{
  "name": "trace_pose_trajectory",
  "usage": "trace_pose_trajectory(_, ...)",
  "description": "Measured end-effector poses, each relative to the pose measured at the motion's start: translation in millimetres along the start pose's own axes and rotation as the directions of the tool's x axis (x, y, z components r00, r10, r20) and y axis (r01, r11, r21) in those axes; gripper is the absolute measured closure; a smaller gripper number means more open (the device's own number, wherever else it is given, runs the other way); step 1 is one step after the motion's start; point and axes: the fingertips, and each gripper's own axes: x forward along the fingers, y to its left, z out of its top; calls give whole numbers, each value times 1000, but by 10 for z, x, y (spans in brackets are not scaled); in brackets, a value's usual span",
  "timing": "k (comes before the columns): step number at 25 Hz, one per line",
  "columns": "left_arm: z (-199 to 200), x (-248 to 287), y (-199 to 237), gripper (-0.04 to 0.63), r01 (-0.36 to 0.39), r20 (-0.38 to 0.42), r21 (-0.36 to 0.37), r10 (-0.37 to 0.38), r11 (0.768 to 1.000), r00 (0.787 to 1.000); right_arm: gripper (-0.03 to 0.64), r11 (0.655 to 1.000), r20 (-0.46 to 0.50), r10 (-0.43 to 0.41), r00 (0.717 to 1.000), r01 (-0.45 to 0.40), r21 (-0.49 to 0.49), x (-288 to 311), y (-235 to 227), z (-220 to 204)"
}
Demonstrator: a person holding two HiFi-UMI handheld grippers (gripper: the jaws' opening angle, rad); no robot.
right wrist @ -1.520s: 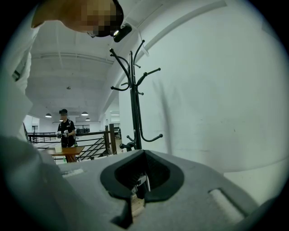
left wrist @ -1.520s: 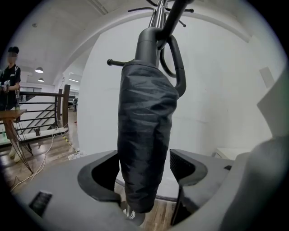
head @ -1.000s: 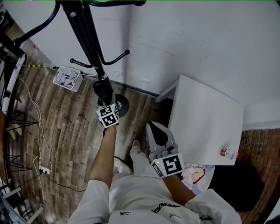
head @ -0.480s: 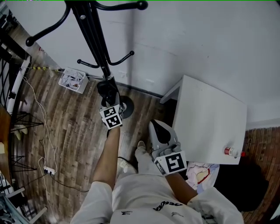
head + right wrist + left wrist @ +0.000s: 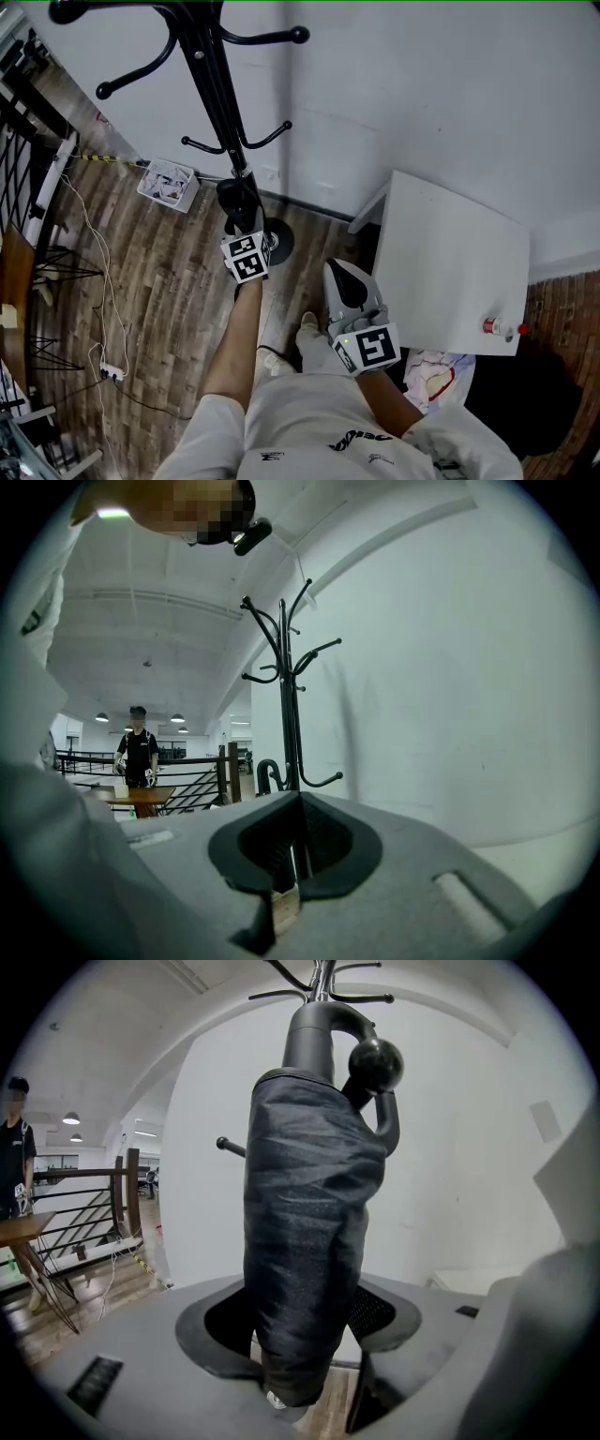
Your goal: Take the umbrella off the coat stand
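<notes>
A folded black umbrella [image 5: 309, 1241] stands upright between the jaws of my left gripper [image 5: 300, 1335], which is shut on its cloth body. Its grey curved handle [image 5: 314, 1030] loops beside a ball-tipped hook [image 5: 375, 1061] of the black coat stand [image 5: 214, 84]. In the head view, the left gripper [image 5: 236, 208] holds the umbrella [image 5: 232, 192] close against the stand's pole, above the round base [image 5: 274, 244]. My right gripper [image 5: 343, 274] hangs lower right, shut and empty, pointing level toward the stand [image 5: 289, 714].
A white table [image 5: 450, 253] stands to the right against the wall, a small red-capped bottle [image 5: 495, 327] at its near corner. A white box [image 5: 169, 180] and cables [image 5: 98, 309] lie on the wooden floor at left. A person [image 5: 139, 752] stands by a far railing.
My left gripper has risen along the pole with the umbrella in it. The right gripper has lifted slightly. More of the stand's upper hooks show in the head view.
</notes>
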Motion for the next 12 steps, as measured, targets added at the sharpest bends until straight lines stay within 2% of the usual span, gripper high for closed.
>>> trace_pose_trajectory(12, -53, -401, -28, 342, -7, -64, 8, 7, 1000, 998, 617, 1000, 33, -8, 999, 8, 6, -194, 74, 141)
